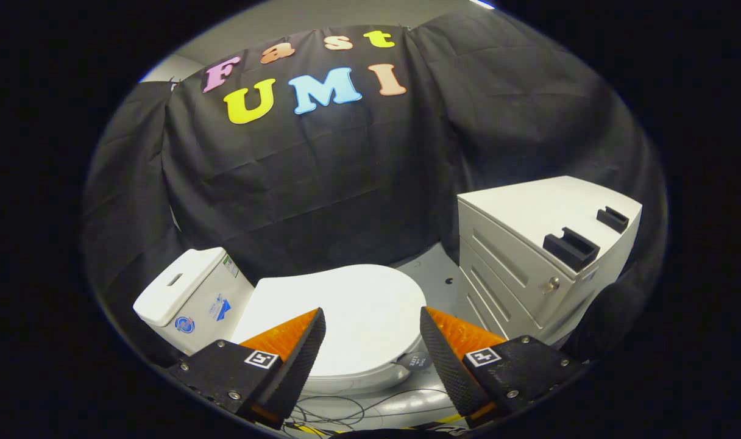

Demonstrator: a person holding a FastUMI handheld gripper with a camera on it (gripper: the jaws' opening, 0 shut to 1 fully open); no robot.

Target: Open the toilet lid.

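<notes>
A white toilet sits just ahead of my fingers, its lid (346, 311) lying flat and closed over the bowl. The white tank (191, 296) stands to the left of the lid. My gripper (373, 323) hovers above the lid's near part with its fingers wide apart and nothing between them. The lid's front rim (370, 378) shows between and below the fingertips.
A white drawer cabinet (529, 256) stands to the right of the toilet, with two dark brackets (570, 249) on its top. Thin cables (346, 411) lie on the grey floor in front of the bowl. Black cloth walls close the booth behind.
</notes>
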